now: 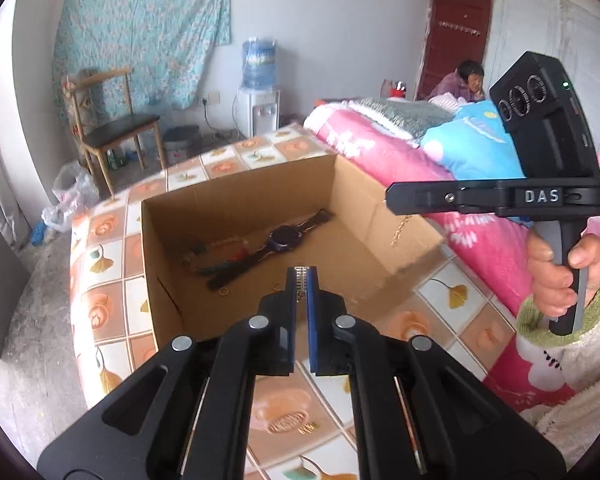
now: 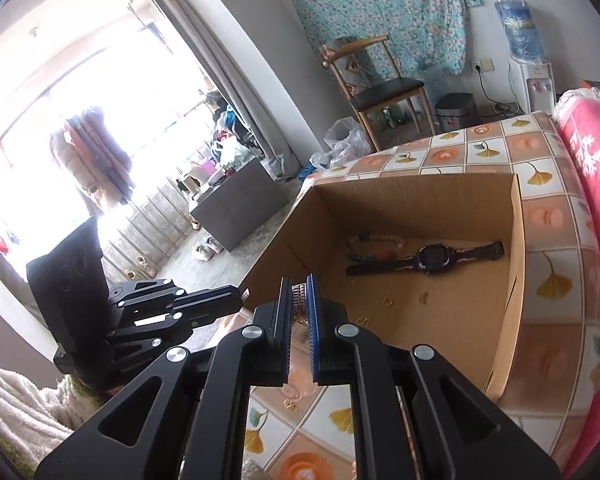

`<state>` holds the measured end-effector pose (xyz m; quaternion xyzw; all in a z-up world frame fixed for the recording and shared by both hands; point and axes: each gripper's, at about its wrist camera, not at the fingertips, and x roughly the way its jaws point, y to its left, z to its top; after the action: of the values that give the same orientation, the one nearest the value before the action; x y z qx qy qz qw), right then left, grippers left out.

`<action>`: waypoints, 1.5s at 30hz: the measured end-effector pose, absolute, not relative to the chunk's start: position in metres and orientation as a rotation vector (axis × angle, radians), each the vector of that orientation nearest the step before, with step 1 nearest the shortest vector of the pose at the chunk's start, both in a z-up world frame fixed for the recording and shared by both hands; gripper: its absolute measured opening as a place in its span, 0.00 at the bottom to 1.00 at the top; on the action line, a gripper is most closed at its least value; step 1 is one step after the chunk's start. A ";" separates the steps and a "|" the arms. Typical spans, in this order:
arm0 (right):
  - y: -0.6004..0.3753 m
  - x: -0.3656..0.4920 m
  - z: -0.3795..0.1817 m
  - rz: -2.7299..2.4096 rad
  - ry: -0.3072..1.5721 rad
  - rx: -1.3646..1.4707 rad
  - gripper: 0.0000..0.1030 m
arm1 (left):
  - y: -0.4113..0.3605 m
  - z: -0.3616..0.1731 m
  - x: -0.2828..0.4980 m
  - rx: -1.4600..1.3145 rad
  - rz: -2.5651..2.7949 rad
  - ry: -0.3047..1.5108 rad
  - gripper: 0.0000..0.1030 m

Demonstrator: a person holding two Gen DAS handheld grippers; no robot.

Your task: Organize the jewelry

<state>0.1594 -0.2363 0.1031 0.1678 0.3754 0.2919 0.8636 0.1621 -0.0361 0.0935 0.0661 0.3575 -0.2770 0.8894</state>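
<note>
Inside the cardboard box [image 1: 236, 216], a dark watch [image 1: 285, 236] is seen lying flat on the floor of the box, its strap stretched out toward 2 and 8 o'clock. Just beside it, at 9 o'clock, a beaded bracelet [image 2: 374, 246] is laid, and small gold rings [image 2: 387, 301] are scattered on the box floor nearer the camera. A gold chain [image 1: 401, 229] is seen hanging at the box's right wall; whether it touches the wall cannot be told.

In the left wrist view, the left gripper [image 1: 303, 280] is held over the near rim of the box, its blue pads [image 1: 312, 292] pressed together on a small silver metal piece [image 1: 300, 276]. In the right wrist view, the right gripper [image 2: 300, 300] is likewise pinched on a ribbed silver clasp [image 2: 299, 295], from which a bit of chain dangles; it is held at the box's near left corner.

The box is set on a bed covered with a tiled ginkgo-leaf sheet [image 2: 548, 248]. A pink floral quilt [image 1: 380, 148] is piled at 3 o'clock. A wooden chair [image 1: 112, 128] and a water dispenser [image 1: 258, 92] are placed against the far wall.
</note>
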 end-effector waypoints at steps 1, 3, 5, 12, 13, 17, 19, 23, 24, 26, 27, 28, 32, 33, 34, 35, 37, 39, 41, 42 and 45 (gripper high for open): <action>-0.236 0.173 0.099 0.619 0.814 0.352 0.07 | -0.036 0.087 0.178 0.129 -0.577 0.790 0.04; -0.236 0.195 0.087 0.621 0.875 0.370 0.07 | -0.035 0.077 0.201 0.128 -0.569 0.855 0.04; -0.236 0.213 0.073 0.620 0.945 0.377 0.07 | -0.036 0.065 0.221 0.145 -0.546 0.916 0.04; -0.227 0.245 0.033 0.572 1.126 0.327 0.08 | -0.039 0.028 0.265 0.175 -0.525 1.098 0.04; -0.226 0.248 0.029 0.567 1.142 0.315 0.08 | -0.039 0.023 0.269 0.183 -0.522 1.114 0.04; -0.225 0.252 0.023 0.546 1.175 0.299 0.08 | -0.038 0.011 0.275 0.205 -0.494 1.168 0.04; -0.227 0.252 0.023 0.546 1.179 0.305 0.08 | -0.037 0.010 0.276 0.203 -0.490 1.169 0.06; -0.233 0.252 0.025 0.533 1.171 0.324 0.09 | -0.033 0.016 0.275 0.193 -0.474 1.143 0.10; -0.234 0.252 0.027 0.533 1.164 0.330 0.09 | -0.032 0.019 0.274 0.189 -0.474 1.134 0.10; -0.236 0.251 0.030 0.527 1.152 0.334 0.11 | -0.030 0.026 0.272 0.184 -0.471 1.110 0.11; -0.238 0.251 0.032 0.523 1.144 0.336 0.15 | -0.029 0.030 0.270 0.182 -0.468 1.092 0.12; -0.239 0.248 0.036 0.517 1.131 0.337 0.18 | -0.028 0.035 0.267 0.181 -0.466 1.070 0.16; -0.247 0.231 0.057 0.501 1.052 0.331 0.33 | -0.021 0.060 0.248 0.165 -0.463 0.965 0.38; -0.250 0.222 0.067 0.495 1.016 0.327 0.36 | -0.018 0.067 0.241 0.154 -0.462 0.940 0.41; -0.253 0.214 0.075 0.490 0.987 0.323 0.38 | -0.013 0.077 0.230 0.135 -0.463 0.906 0.46; -0.257 0.203 0.085 0.486 0.949 0.320 0.42 | -0.009 0.083 0.223 0.121 -0.469 0.884 0.52; -0.265 0.177 0.104 0.484 0.869 0.312 0.49 | 0.003 0.097 0.199 0.076 -0.482 0.828 0.63; -0.271 0.154 0.116 0.472 0.815 0.298 0.59 | 0.011 0.103 0.179 0.055 -0.486 0.796 0.72; -0.279 0.126 0.126 0.444 0.766 0.280 0.66 | 0.019 0.104 0.158 0.046 -0.478 0.775 0.83; -0.282 0.115 0.128 0.428 0.754 0.275 0.70 | 0.022 0.102 0.149 0.039 -0.477 0.773 0.84; -0.292 0.081 0.122 0.356 0.753 0.286 0.79 | 0.029 0.079 0.128 0.019 -0.441 0.823 0.88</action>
<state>0.0814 -0.2924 0.1220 0.1385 0.3644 0.1724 0.9046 0.1285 0.0287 0.0786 0.0092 0.3966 -0.2128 0.8930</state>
